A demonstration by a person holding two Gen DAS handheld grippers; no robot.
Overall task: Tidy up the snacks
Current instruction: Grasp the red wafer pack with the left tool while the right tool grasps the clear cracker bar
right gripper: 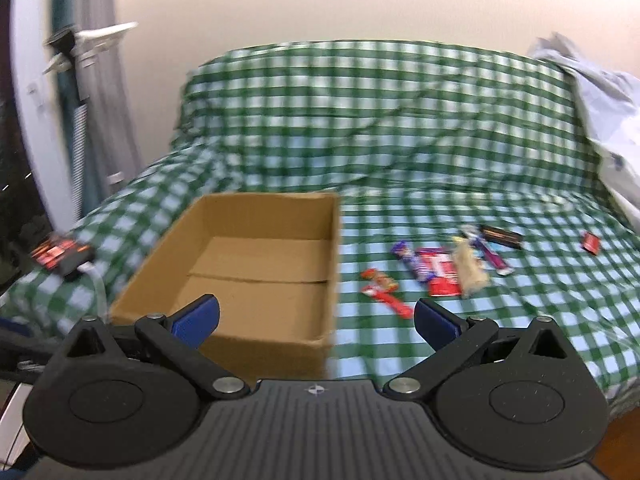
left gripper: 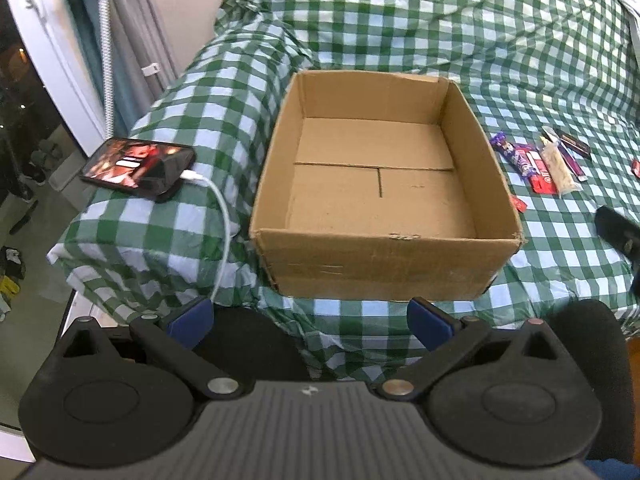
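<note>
An empty cardboard box [left gripper: 384, 236] [right gripper: 160, 280] sits open-topped on a sofa covered in green-and-white checked cloth. To its right lies a cluster of snack bars: a purple bar [right gripper: 412, 264] [left gripper: 514, 156], a red packet [right gripper: 442, 278] [left gripper: 540, 174], a pale bar [right gripper: 470, 272] [left gripper: 560, 170], a dark bar [right gripper: 502, 237] and two small red bars [right gripper: 384, 292]. A small red snack [right gripper: 591, 242] lies apart, further right. My left gripper [left gripper: 312, 322] is open in front of the box's near wall. My right gripper [right gripper: 316, 322] is open, short of the box and the snacks. The right wrist view is blurred.
A phone [left gripper: 138, 170] with a lit screen and a white cable [left gripper: 218, 216] rests on the sofa's left armrest. A door frame and window are at the far left. A dark object [left gripper: 618, 228] pokes in at the right edge. Grey cloth [right gripper: 600, 120] lies on the sofa's right end.
</note>
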